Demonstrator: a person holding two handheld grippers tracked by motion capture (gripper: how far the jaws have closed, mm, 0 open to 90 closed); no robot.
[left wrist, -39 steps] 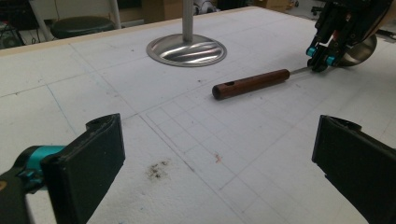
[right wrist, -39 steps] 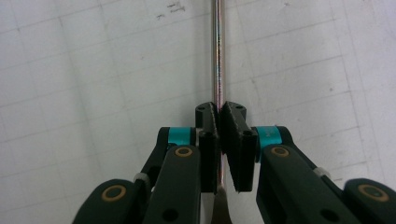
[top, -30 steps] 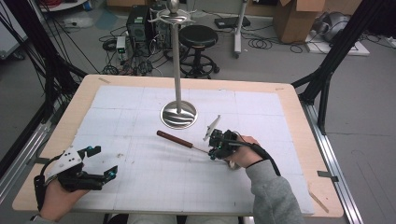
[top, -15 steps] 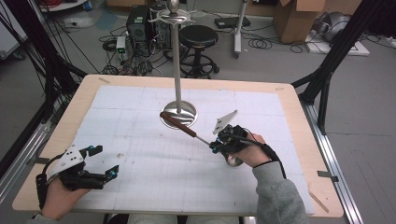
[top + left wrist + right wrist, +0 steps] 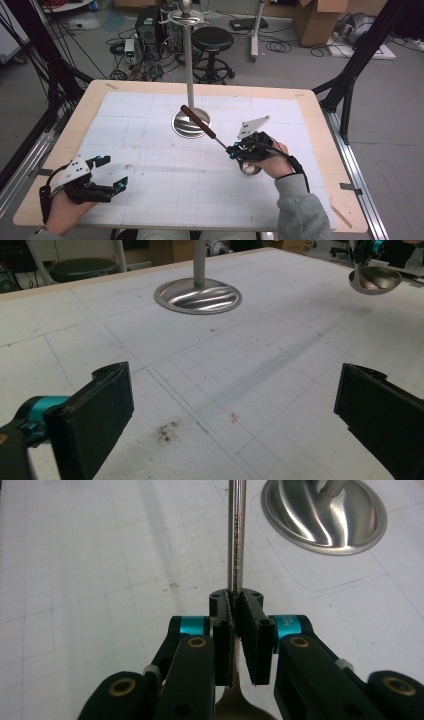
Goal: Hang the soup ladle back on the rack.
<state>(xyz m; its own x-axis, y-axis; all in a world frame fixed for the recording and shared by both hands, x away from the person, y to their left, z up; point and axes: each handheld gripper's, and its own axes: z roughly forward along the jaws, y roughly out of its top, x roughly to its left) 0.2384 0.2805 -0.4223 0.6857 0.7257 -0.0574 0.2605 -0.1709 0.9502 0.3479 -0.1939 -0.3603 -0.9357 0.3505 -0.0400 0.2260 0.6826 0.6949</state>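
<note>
A ladle with a brown wooden handle (image 5: 198, 121) and a thin metal shaft (image 5: 234, 530) is off the table, handle end raised toward the stand. My right gripper (image 5: 235, 150) (image 5: 235, 615) is shut on the shaft close to the bowl (image 5: 250, 169), which hangs below the hand. The left gripper view shows that bowl (image 5: 375, 280) in the air at the far right. The stand has a round metal base (image 5: 191, 123) (image 5: 325, 515) (image 5: 197, 295) and a tall pole (image 5: 189, 65) with hooks on top. My left gripper (image 5: 114, 172) (image 5: 235, 415) rests open near the front left corner, with nothing between its jaws.
The white gridded mat (image 5: 150, 165) covers most of the wooden table (image 5: 320, 125). Behind the table stand a black stool (image 5: 212, 42), cables, cardboard boxes and black frame legs.
The right gripper has lifted the ladle off the mat and carried it slightly right; the handle now tilts up over the stand's base. The left gripper has stayed put.
</note>
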